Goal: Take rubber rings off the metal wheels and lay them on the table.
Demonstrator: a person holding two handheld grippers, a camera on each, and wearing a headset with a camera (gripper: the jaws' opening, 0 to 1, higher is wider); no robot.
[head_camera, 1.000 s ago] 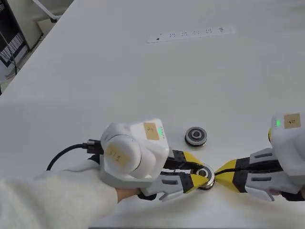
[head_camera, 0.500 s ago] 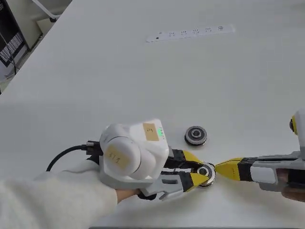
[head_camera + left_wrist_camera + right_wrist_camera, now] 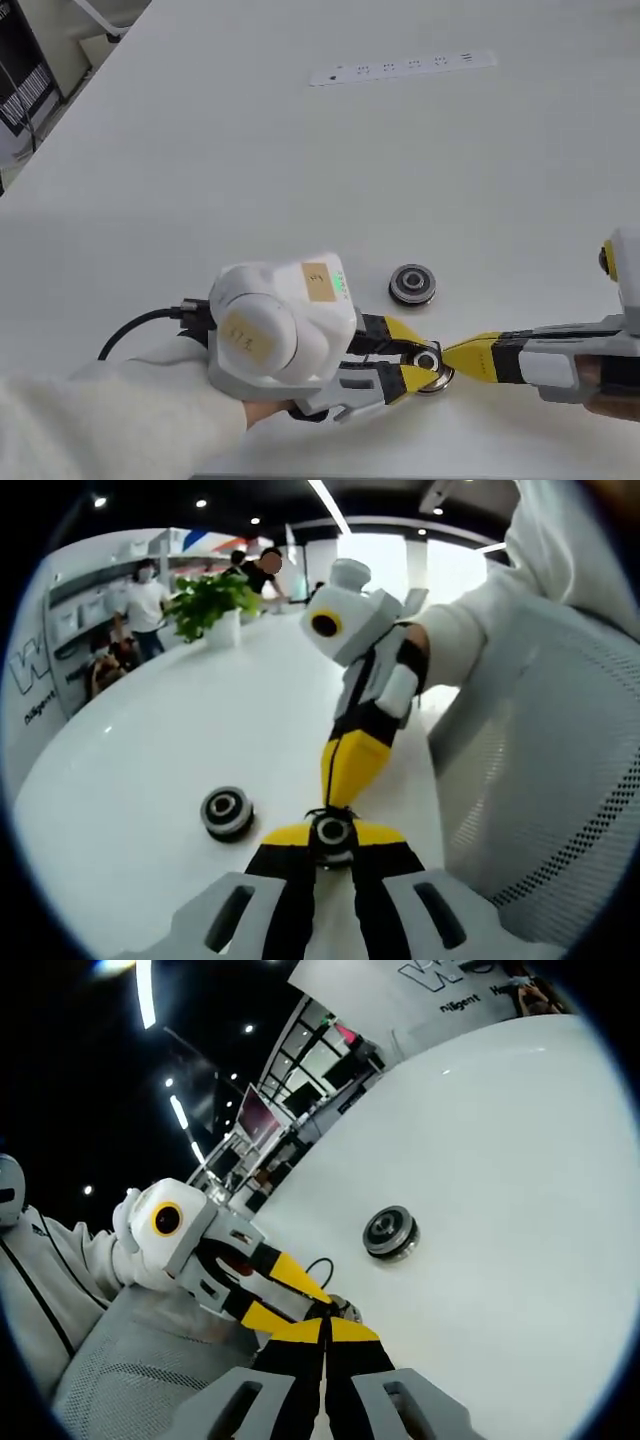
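At the near edge of the white table (image 3: 250, 180): left gripper (image 3: 418, 366) lies low, with its yellow tips closed part-way onto the near wheel (image 3: 431, 362). The wheel sits between the two tips and is clamped on both sides, resting at table level. In the left gripper view the same wheel (image 3: 332, 838) sits centred between the jaws, hub facing the camera.

Right gripper (image 3: 449, 358) comes in from the right, jaws pressed together to a single yellow point. That point touches the right side of the near wheel. In the left gripper view a thin dark line shows at this tip (image 3: 338, 802); cannot tell whether rubber is nipped there. In the right gripper view its own tips (image 3: 325, 1326) meet just beside the wheel (image 3: 345, 1309).

A black cable (image 3: 135, 327) trails left from the left gripper.

Just beyond: second wheel (image 3: 412, 284), dark-rimmed, lying flat, apart from both grippers.

Far side: white power strip (image 3: 403, 68), well apart from the wheels.
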